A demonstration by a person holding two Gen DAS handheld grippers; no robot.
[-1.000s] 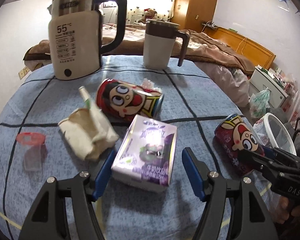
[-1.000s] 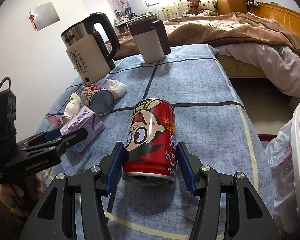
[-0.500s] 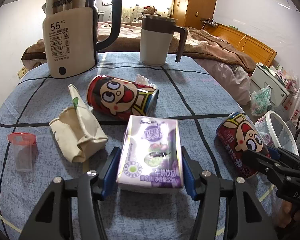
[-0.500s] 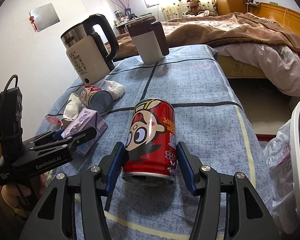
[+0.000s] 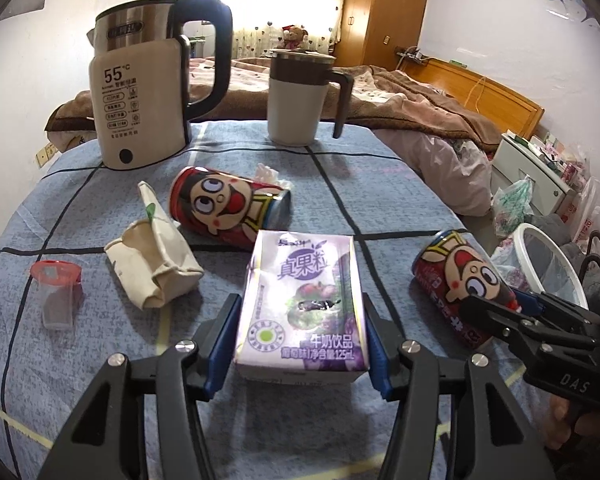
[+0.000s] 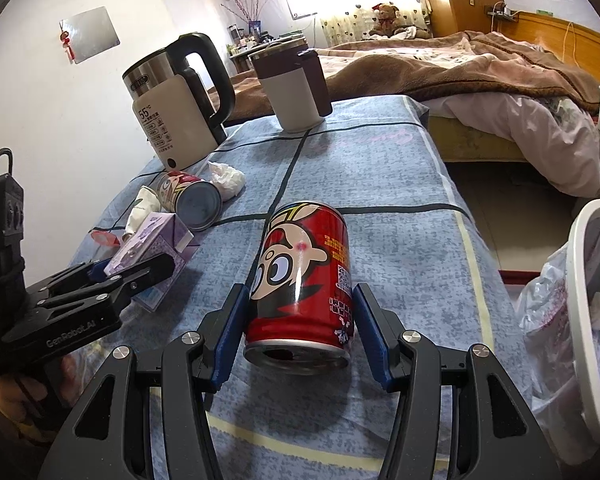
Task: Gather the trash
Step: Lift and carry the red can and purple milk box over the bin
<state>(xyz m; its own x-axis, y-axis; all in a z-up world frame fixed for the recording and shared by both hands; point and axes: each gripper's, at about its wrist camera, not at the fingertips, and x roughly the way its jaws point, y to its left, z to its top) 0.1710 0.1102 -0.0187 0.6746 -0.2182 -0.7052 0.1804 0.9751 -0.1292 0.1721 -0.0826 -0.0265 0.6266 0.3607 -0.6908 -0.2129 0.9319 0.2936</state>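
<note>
Left wrist view: left gripper point(image 5: 298, 338) fingers clamp the purple milk carton point(image 5: 304, 300); beside it, right gripper point(image 6: 296, 334) fingers pinch a red can point(image 6: 302, 284), both apparently bin-bound.

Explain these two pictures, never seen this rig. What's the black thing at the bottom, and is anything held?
There is no robot here. A person holds a pair of hand-held tongs in each hand, and each pair carries a wide-angle camera that looks out along its two blue-padded fingers. That is why black arms fill the bottom of both pictures.

One picture is from the left tongs. Their jaws have just been closing and now press the sides of a purple drink carton. The other picture is from the right tongs, which clamp a red can lying on its side.

Also on the blue-clothed table are a second red can, a crumpled paper cup, a tissue, a small plastic cup, a kettle and a mug. A white-rimmed bin stands beside the table.
</note>
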